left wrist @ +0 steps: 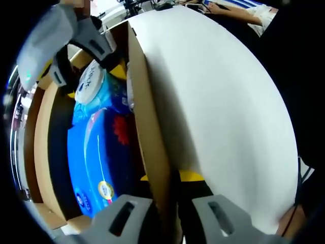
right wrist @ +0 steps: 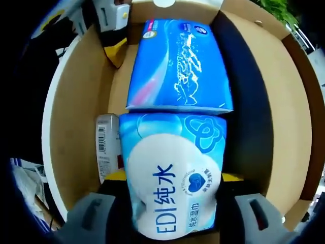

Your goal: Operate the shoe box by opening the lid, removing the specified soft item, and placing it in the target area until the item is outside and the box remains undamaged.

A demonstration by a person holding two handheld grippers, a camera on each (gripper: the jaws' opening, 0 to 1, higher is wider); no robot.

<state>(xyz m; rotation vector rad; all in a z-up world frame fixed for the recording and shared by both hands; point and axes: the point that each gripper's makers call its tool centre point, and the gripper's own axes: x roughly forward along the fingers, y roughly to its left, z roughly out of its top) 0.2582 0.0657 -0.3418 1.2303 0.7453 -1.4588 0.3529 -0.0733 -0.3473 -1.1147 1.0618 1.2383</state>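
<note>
The cardboard shoe box [right wrist: 76, 127] stands open. My left gripper [left wrist: 170, 195] is shut on the raised lid [left wrist: 152, 137], whose white side [left wrist: 218, 101] spreads to the right. Inside lie a light-blue wet wipes pack [right wrist: 172, 178] with a white label and, beyond it, a blue tissue pack [right wrist: 177, 66]. My right gripper [right wrist: 172, 203] is shut on the wet wipes pack, one jaw on each side. In the left gripper view the right gripper [left wrist: 78, 61] grips the wipes pack [left wrist: 91, 84] near the top, above the tissue pack [left wrist: 96, 157]. The left gripper [right wrist: 114, 30] shows at the box's far corner.
A small white barcoded item [right wrist: 106, 145] lies against the wipes pack by the box wall. A black liner [right wrist: 249, 127] runs along the opposite inner side. A person's arm [left wrist: 233, 12] rests beyond the lid.
</note>
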